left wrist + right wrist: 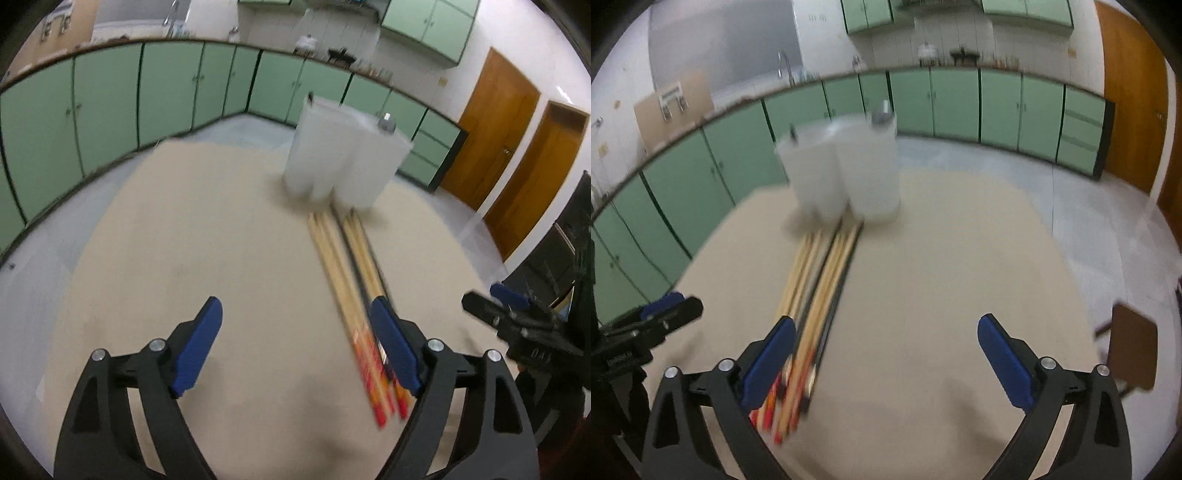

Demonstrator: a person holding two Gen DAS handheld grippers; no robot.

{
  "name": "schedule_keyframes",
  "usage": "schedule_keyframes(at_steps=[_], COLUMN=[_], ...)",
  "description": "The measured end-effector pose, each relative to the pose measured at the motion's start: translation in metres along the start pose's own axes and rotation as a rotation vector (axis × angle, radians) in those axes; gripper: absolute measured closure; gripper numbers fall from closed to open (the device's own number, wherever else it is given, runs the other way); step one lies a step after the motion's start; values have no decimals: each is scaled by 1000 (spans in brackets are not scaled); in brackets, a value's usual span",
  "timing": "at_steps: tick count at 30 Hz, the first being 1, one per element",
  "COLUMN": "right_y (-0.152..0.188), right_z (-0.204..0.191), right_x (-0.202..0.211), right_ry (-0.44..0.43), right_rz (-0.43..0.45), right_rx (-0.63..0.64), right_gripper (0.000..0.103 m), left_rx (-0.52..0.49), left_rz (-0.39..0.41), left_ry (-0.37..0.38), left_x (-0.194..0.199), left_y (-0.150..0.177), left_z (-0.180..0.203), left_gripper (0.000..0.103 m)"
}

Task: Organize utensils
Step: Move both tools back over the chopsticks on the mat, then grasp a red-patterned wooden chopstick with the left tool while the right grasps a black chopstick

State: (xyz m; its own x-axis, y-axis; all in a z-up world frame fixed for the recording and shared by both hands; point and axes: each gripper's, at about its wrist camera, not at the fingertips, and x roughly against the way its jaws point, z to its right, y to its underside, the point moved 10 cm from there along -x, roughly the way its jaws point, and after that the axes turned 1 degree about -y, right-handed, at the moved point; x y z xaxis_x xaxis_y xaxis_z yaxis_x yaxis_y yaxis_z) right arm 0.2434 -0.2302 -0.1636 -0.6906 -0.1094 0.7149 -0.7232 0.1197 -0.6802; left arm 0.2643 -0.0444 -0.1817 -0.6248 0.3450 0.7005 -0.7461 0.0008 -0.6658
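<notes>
Several wooden chopsticks with red-orange ends (pixel 351 295) lie side by side on the beige table, with dark chopsticks among them; they also show in the right wrist view (pixel 816 306). A white translucent holder (pixel 343 158) stands at their far tips, with a metal utensil end sticking up from it; the holder also shows in the right wrist view (pixel 846 170). My left gripper (pixel 299 347) is open and empty, its right finger beside the chopsticks. My right gripper (pixel 886 362) is open and empty, its left finger over their red ends. Both views are blurred.
The beige table (pixel 207 236) ends at a grey floor. Green cabinets (pixel 110 110) line the far walls under a counter with a sink. Wooden doors (pixel 495 125) stand at the right. A brown chair (pixel 1134 350) is at the table's right side.
</notes>
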Motion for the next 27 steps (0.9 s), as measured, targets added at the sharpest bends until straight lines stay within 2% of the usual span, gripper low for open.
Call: schedule_keyframes(at_steps=[3,8,11,14,16,21,24,27], right_y=[35,59,67,76,78,78,73,67], right_z=[-1,-10,-14,-15,-16,-30,-38,-40], right_x=[-5,-9,-15,-20,-20,-21,-24,-27], right_ry=[14,29,60,96,112,88,85,86], right_rz=[-70,-116,-143,-176,-168,-175,-167,-147], right_rx=[-12,6,39,60,72,85,88,86], right_gripper=[6,8,13,14,14,14,20,34], left_rx=[10,3,13,17,22,41,45,46], left_rz=[-48,-105,-125,-132,-139,-142,-138,-142], left_ry=[-10,-46,-57,-68,-72,-82,-87,-90], left_x=[0,0,2,2,1,1,3,4], left_y=[20,44,52,57,56,55,54,55], left_z=[-10,-19,-23,-26,-27,-34,-38,-40], left_gripper=[20,20,20,20,20,20,20,20])
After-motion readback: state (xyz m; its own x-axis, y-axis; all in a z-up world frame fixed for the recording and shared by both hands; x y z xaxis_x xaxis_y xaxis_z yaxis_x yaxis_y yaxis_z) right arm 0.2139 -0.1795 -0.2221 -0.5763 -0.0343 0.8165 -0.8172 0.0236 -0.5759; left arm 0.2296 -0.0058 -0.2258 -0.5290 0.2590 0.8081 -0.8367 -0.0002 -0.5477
